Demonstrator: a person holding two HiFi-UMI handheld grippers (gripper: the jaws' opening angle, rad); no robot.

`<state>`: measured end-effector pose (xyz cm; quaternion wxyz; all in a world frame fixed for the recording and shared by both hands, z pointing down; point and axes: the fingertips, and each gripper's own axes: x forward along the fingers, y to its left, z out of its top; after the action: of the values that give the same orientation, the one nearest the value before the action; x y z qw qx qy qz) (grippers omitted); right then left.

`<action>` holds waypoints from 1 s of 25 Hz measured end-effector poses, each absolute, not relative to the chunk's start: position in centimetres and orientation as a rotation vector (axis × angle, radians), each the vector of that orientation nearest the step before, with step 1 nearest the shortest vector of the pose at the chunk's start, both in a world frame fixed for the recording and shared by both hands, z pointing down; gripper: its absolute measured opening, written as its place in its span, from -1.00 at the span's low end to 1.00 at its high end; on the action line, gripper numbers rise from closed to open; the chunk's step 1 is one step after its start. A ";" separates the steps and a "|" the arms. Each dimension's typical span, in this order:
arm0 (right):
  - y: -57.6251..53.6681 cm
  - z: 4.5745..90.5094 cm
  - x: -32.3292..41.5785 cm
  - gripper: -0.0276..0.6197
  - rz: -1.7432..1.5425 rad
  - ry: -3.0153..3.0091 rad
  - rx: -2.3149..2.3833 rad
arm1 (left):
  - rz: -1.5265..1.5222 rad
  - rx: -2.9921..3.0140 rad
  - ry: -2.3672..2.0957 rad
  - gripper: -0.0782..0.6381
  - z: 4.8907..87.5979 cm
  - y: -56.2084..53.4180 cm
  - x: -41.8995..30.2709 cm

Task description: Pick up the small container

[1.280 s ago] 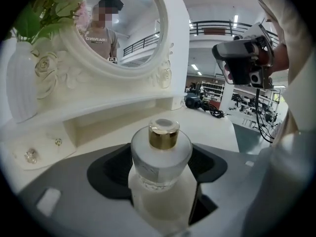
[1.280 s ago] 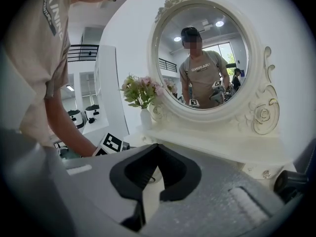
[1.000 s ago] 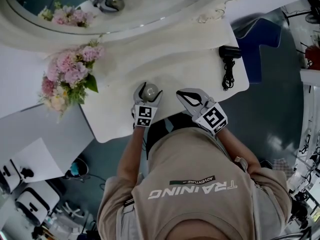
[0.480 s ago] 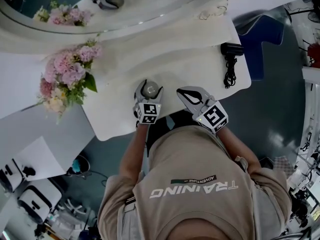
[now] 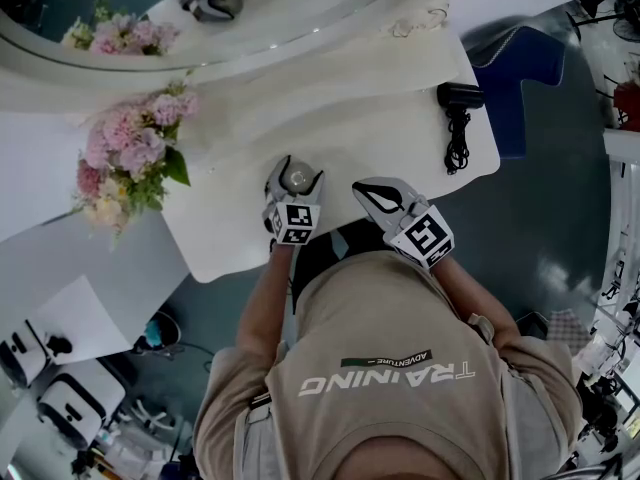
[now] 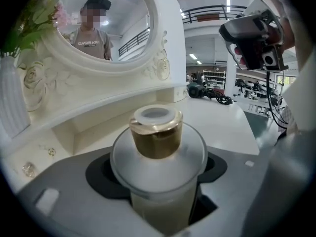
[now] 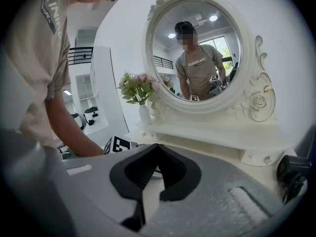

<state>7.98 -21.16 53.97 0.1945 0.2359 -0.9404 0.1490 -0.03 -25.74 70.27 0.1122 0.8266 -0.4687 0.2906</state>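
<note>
**Container gripped, the lift comes next**

We see the left gripper (image 5: 297, 182) closed around the small container (image 6: 158, 147), a frosted jar with a gold collar and a white cap. Its fingers (image 6: 64, 191) pinch the body of the jar from both sides, below the wide shoulder. The jar stands upright at the front middle of the white worktop (image 5: 400, 128), a little left of the centre of the head view. The right gripper (image 7: 157, 147) is held just beside it, toward the right. Its fingers are pressed together at the tips and carry nothing.

We judge that the grasp is made and the lifting is the step now in hand. No view shows the bottom of the jar, so we cannot tell if it has left the worktop already. The next move calls for a straight rise, with the jar kept upright and the pinch kept firm, because the frosted wall looks smooth and could slide. The flowers (image 5: 130, 153) at the left and the hair dryer (image 5: 458, 98) at the upper right are well apart, so nothing stands in the way.

Against the earlier frames little differs. The left gripper with the jar sits slightly higher in the head view, but the hair dryer shifts too, so part of this is the camera. The right gripper is nearly in the same place.
</note>
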 end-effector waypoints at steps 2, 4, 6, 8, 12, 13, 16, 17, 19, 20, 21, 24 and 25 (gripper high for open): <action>-21.0 53.9 7.9 -0.91 0.416 -2.639 0.656 | 0.841 2.434 -1.369 0.23 70.2 -25.8 0.0; -20.9 54.1 7.9 -0.91 0.415 -2.638 0.649 | 0.838 2.429 -1.362 0.24 70.5 -25.7 0.0; -20.7 54.3 8.0 -0.91 0.418 -2.637 0.644 | 0.828 2.430 -1.356 0.22 70.6 -25.7 0.0; -20.5 54.3 8.0 -0.91 0.424 -2.633 0.641 | 0.820 2.426 -1.348 0.22 70.6 -25.7 0.0; -20.2 54.4 7.9 -0.91 0.424 -2.635 0.633 | 0.825 2.425 -1.339 0.22 70.5 -25.6 0.0; -20.1 54.4 7.9 -0.91 0.423 -2.635 0.631 | 0.822 2.435 -1.336 0.22 70.4 -25.6 0.1; -19.7 54.6 7.9 -0.91 0.424 -2.633 0.625 | 0.786 2.453 -1.319 0.22 69.7 -25.2 0.4; -19.6 54.6 7.9 -0.91 0.424 -2.632 0.622 | 0.768 2.447 -1.317 0.22 69.4 -25.1 0.5; -19.4 54.6 7.6 -0.91 0.422 -2.636 0.614 | 0.731 2.430 -1.330 0.22 68.7 -24.9 0.3; -19.4 54.6 7.5 -0.91 0.419 -2.640 0.610 | 0.715 2.424 -1.339 0.22 68.2 -24.8 0.2; -19.3 54.6 7.3 -0.91 0.416 -2.646 0.606 | 0.704 2.422 -1.349 0.22 67.7 -24.7 0.0; -19.1 54.3 6.6 -0.91 0.408 -2.661 0.590 | 0.699 2.425 -1.370 0.22 66.2 -24.4 -0.6; -19.1 54.2 6.4 -0.91 0.404 -2.666 0.587 | 0.705 2.427 -1.373 0.22 65.7 -24.2 -0.7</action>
<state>6.42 -19.08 54.20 0.1898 0.2087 -0.9486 0.1437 -0.74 -24.18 65.72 0.1323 0.8364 -0.4731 0.2430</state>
